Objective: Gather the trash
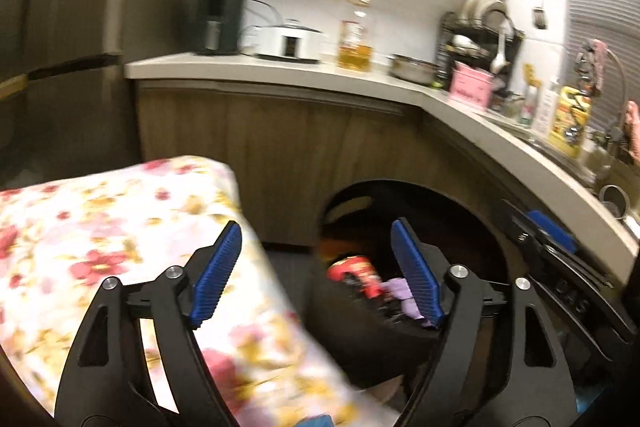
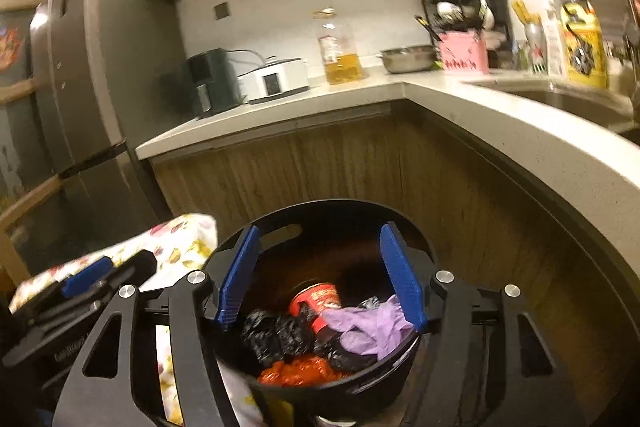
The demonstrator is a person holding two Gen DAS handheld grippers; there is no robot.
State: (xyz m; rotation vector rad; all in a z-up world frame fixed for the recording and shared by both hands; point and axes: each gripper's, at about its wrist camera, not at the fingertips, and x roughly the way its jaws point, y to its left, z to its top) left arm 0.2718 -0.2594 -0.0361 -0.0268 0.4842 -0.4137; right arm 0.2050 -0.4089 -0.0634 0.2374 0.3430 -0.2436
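Note:
A round black trash bin (image 2: 340, 389) stands on the floor in the corner of the counter. Inside it lie a red can (image 2: 320, 297), a purple glove (image 2: 368, 327), crumpled black bags (image 2: 276, 335) and an orange wrapper (image 2: 300, 373). My right gripper (image 2: 320, 231) hangs open over the bin, nothing between its blue pads. My left gripper (image 1: 316, 227) is also open and empty, at the bin's (image 1: 340, 347) left edge, partly over a floral cloth (image 1: 100, 227). The can (image 1: 356, 269) and glove (image 1: 400, 291) show between its fingers, down in the bin.
An L-shaped counter (image 2: 500, 115) wraps around the bin, with wooden cabinet fronts (image 2: 320, 167) right behind it. On top stand an air fryer (image 2: 208, 83), a white cooker (image 2: 276, 77), an oil bottle (image 2: 340, 55) and a dish rack (image 2: 464, 11). A fridge (image 2: 92, 67) stands at the left.

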